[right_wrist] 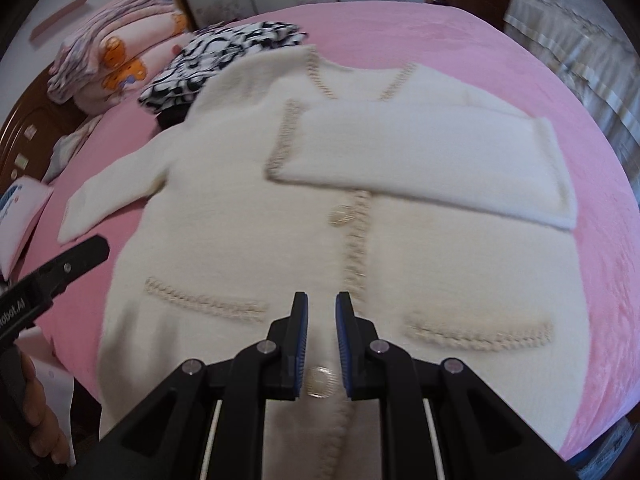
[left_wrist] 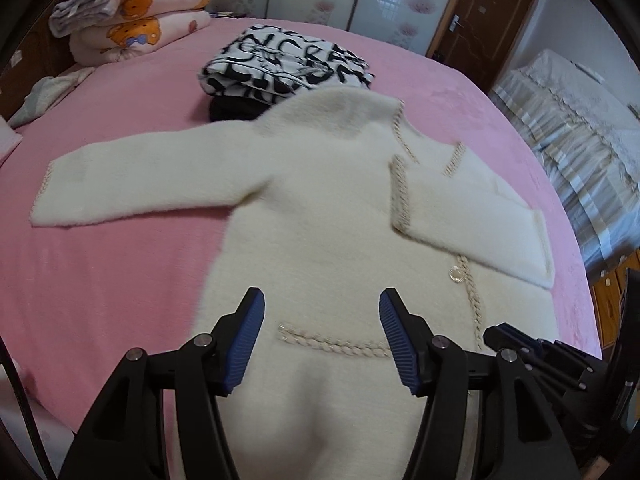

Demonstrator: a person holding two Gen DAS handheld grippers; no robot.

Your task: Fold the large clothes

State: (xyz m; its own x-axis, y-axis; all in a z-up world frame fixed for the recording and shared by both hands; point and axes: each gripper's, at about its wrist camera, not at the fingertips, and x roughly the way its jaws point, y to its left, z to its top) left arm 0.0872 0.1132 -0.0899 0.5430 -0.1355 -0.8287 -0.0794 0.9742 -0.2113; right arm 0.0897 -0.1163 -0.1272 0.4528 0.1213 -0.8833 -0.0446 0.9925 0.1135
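Sleeve-folding looks half done: the cream cardigan (right_wrist: 320,208) lies flat on the bed (right_wrist: 540,60) ahead of both claws, left claw (left_wrist: 322,308) spread, right claw (right_wrist: 320,304) nearly closed on nothing (far-left sleeve (left_wrist: 132,184) seemingly next).

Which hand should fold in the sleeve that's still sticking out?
Probably the left gripper: its jaws are open and it hangs nearer the spread sleeve of the cream cardigan.
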